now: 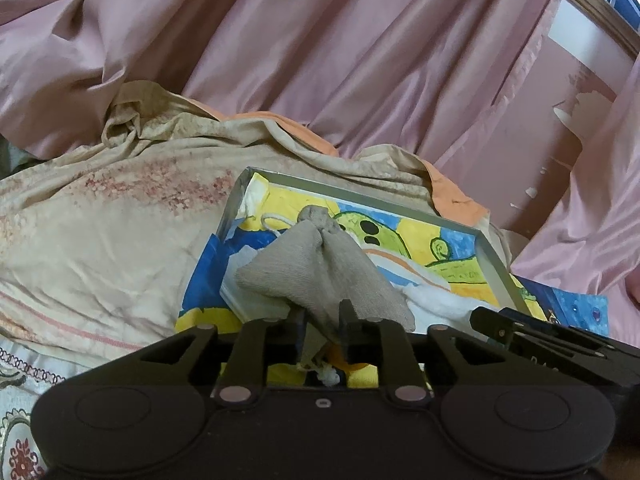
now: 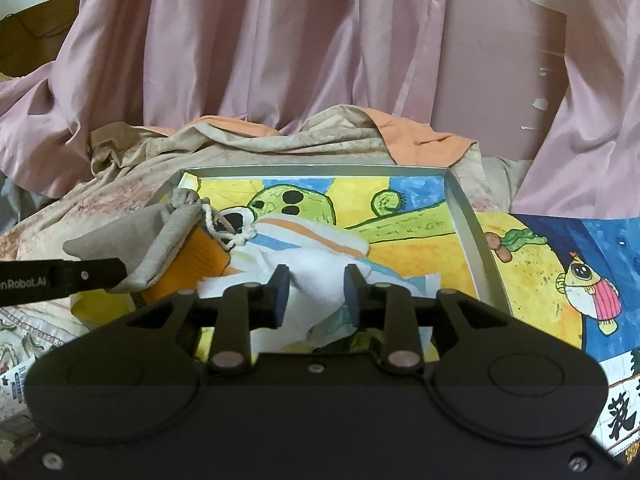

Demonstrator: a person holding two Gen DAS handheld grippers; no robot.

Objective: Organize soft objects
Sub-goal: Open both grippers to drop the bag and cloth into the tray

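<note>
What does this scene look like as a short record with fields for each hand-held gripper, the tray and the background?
left hand-held gripper: shut on grey drawstring pouch
right hand-held gripper: shut on white striped cloth
tray: silver rim, painted picture lining the bottom
under tray: beige bedding
background: pink curtain

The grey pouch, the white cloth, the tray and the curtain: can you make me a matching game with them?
Things:
1. grey pouch
2. white cloth
3. tray
4. curtain

Matches:
A. pink, hanging behind everything
B. pinched between the left gripper's fingers
C. silver rim, a colourful drawing inside
D. between the right gripper's fingers

Pairs: 1-B, 2-D, 3-C, 4-A
</note>
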